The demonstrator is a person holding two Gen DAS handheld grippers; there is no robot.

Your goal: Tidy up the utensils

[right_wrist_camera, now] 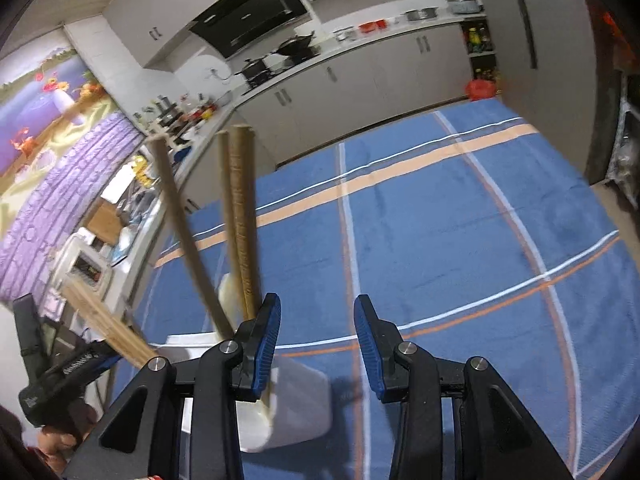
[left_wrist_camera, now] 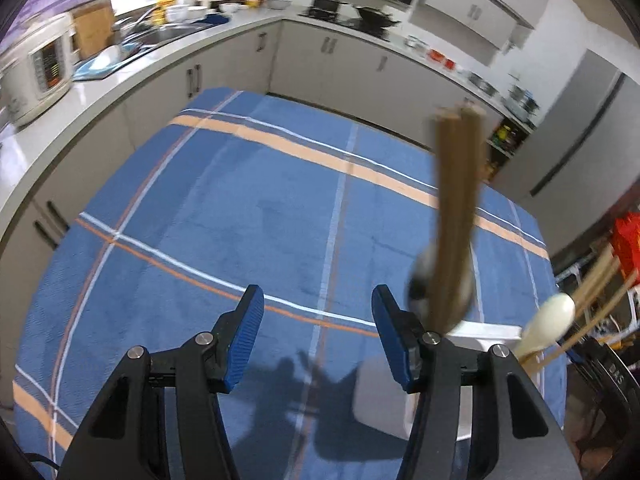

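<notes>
A white utensil holder (left_wrist_camera: 380, 404) stands on the blue plaid tablecloth (left_wrist_camera: 240, 220), low and just right of my left gripper (left_wrist_camera: 317, 300). Brown wooden handles (left_wrist_camera: 458, 216) rise from it, beside a white spoon (left_wrist_camera: 548, 324) and pale chopsticks (left_wrist_camera: 600, 280). The left gripper is open with only cloth between its blue pads. In the right wrist view the holder (right_wrist_camera: 300, 400) sits partly behind the left finger of my right gripper (right_wrist_camera: 318, 308), which is open and empty. The wooden handles (right_wrist_camera: 242, 220), the spoon (right_wrist_camera: 228, 292) and the chopsticks (right_wrist_camera: 108, 324) lean up to its left.
Grey kitchen counters (left_wrist_camera: 120, 92) wrap around the table's far and left sides, carrying a rice cooker (left_wrist_camera: 36, 76) and a stove with pots (left_wrist_camera: 344, 8). A tall fridge (left_wrist_camera: 580, 128) stands at the right. A hand (right_wrist_camera: 60, 436) grips a black tool handle at lower left.
</notes>
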